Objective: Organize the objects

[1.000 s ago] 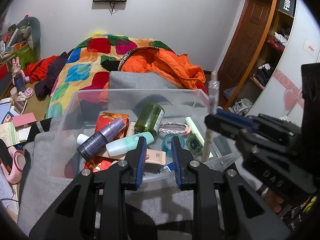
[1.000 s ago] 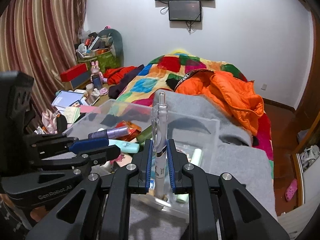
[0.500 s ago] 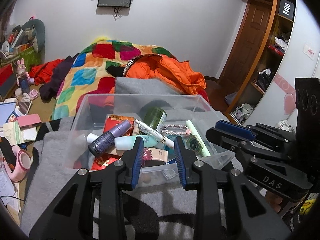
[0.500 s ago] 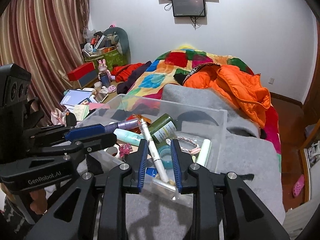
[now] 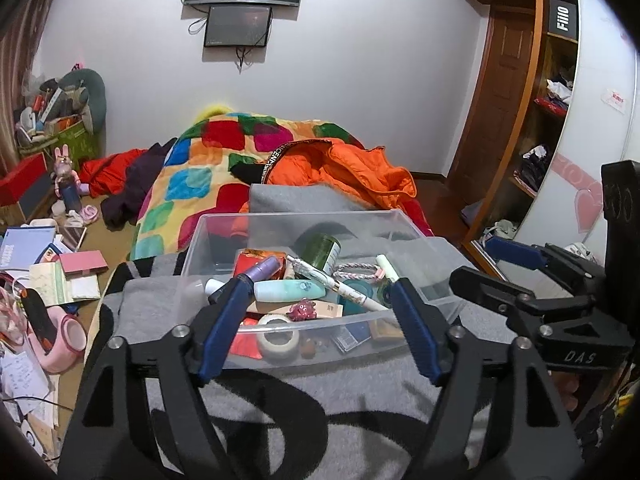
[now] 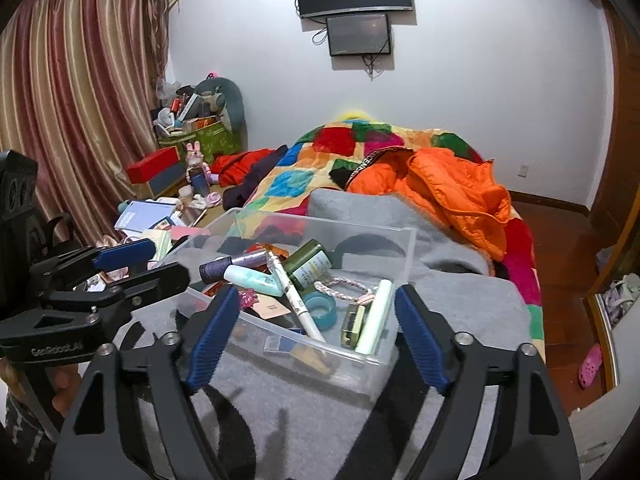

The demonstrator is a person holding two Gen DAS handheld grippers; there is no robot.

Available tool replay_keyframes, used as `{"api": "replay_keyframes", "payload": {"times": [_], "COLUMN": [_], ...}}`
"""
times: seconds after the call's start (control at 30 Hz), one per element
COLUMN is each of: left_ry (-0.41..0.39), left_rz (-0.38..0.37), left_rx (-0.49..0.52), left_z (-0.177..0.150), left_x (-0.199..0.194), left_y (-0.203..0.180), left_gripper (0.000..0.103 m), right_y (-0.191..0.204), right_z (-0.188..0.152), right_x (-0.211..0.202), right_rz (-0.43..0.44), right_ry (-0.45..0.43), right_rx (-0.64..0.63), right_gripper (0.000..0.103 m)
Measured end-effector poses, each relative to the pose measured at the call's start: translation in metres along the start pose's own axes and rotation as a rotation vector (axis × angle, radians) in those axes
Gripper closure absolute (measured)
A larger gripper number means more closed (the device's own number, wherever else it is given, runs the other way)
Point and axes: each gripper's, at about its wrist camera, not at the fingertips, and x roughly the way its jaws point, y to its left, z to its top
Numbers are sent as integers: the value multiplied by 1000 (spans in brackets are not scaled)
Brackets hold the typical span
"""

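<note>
Blue-padded left tongs (image 5: 318, 322) and right tongs (image 6: 316, 330) opening, seemingly empty

The storage bin (image 5: 224, 236) is clear, glossy plastic, its walls see-through and smooth. It sits on a grey blanket (image 5: 360, 384) of matt, fuzzy cloth. Inside, the white pen (image 6: 298, 304) looks smooth plastic, the dark green bottle (image 6: 310, 262) glossy with a paper label, the bracelet (image 5: 357, 271) braided cord. The orange jacket (image 6: 452, 192) is quilted fabric with a slight sheen. The wardrobe frame (image 5: 486, 152) is polished wood.
</note>
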Motion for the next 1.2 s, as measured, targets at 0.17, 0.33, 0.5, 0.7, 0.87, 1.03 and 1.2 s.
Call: {"api": "replay_keyframes", "payload": {"times": [0.17,0.33,0.5,0.7,0.87,1.03,1.2], "left_ry": [3,20,31,27,29,27,28], "left_rz": [14,18,11,7,3,-2,-5], "left_rx": [31,52,53,42,33,32,31], "left_z": [-10,-23,-31,-34,-34,-34,-34], "left_x": [-5,-7,-7,-9,-10,-10,-10], "left_y": [-4,-9,-13,-14,-15,-15,-15], "left_gripper": [16,15,14,13,13,13,13], "right_y": [0,-4,-7,-5,-3,0,1], "right_z": [-10,-23,-31,-34,-37,-39,-40], "right_x": [-7,-12,-18,-24,-24,-24,-25], "right_rz": [-10,-3,3,3,9,10,10], "right_ry": [6,20,20,15,19,23,24], "right_rx": [9,39,53,58,60,54,45], "right_gripper": [21,20,20,20,20,20,20]}}
